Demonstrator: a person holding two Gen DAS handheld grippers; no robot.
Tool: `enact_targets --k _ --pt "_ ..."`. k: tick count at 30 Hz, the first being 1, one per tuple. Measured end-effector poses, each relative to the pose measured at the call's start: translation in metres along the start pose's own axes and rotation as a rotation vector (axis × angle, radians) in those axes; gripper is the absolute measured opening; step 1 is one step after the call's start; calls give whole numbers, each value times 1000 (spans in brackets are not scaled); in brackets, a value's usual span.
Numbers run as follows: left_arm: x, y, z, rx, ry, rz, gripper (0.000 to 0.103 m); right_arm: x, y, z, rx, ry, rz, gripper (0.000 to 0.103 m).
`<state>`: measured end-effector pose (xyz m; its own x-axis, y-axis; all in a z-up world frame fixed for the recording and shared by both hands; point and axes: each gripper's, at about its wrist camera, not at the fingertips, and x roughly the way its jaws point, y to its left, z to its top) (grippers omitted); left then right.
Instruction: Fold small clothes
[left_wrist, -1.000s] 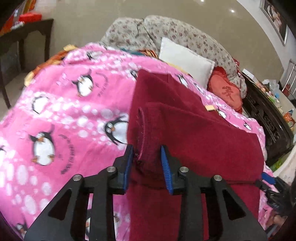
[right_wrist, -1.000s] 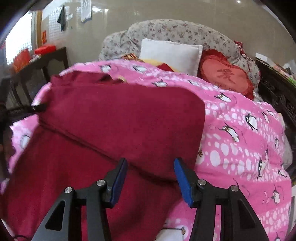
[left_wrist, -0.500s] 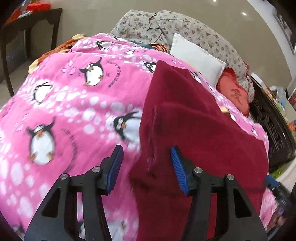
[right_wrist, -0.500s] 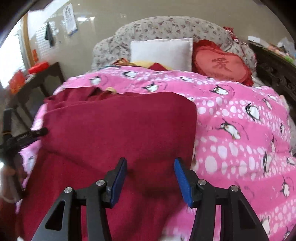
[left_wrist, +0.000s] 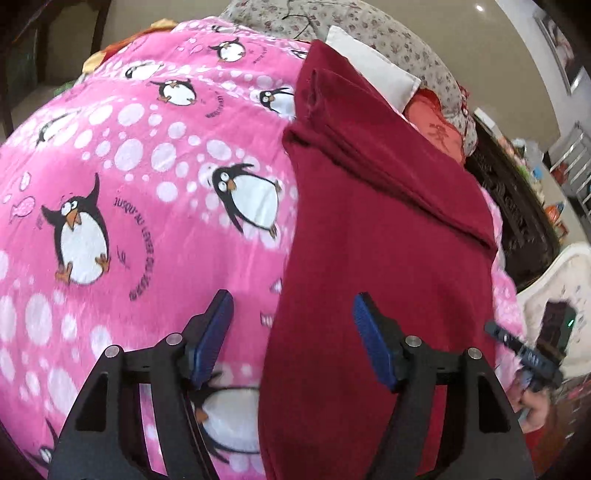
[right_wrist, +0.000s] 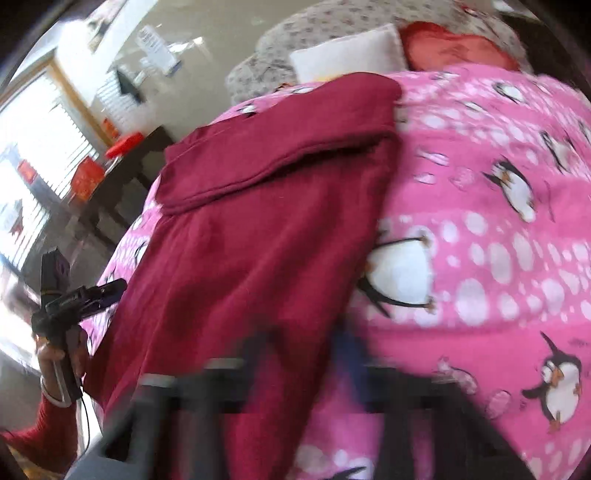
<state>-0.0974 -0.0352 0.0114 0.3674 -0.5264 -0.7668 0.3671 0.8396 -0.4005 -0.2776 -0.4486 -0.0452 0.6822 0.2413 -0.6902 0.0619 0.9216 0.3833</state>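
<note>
So there's just one garment here, a dark red knit piece spread on the pink penguin blanket, running from about 6 o'clock up to 12 in the left wrist view. Its far end is folded back over itself, a thick band with a hem edge showing. Two pillows behind, one white, one red. Two tongs: left gripper has just been opening, jaws wide, straddling the cloth's left edge without pinching it. Right gripper is motion-blurred at 6 o'clock; it's closed, whether cloth is caught I can't tell.
</note>
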Motion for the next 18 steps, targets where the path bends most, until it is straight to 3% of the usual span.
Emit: enact_targets --k 3,6,9,11,12,13,18 --pt "-2 -3 -2 -6 0 -3 68 -18 18 1 -137 -29 -109 8" --pt "-2 3 -8 -19 -11 -11 68 -20 7 5 -125 -27 -170 8" --pt "-7 4 -13 -27 -6 -12 68 -13 6 -1 -100 -4 -132 11" --pt "-12 6 -18 -20 18 -21 68 -25 4 -8 -40 -20 -37 26" --pt "-15 7 -20 -20 29 -24 68 -32 -1 -13 -7 -10 12 46" --pt "-18 8 -23 -20 38 -28 68 -40 -5 -21 36 14 64 50" --pt "-34 11 -50 12 71 -42 68 -56 1 -70 73 111 138 51"
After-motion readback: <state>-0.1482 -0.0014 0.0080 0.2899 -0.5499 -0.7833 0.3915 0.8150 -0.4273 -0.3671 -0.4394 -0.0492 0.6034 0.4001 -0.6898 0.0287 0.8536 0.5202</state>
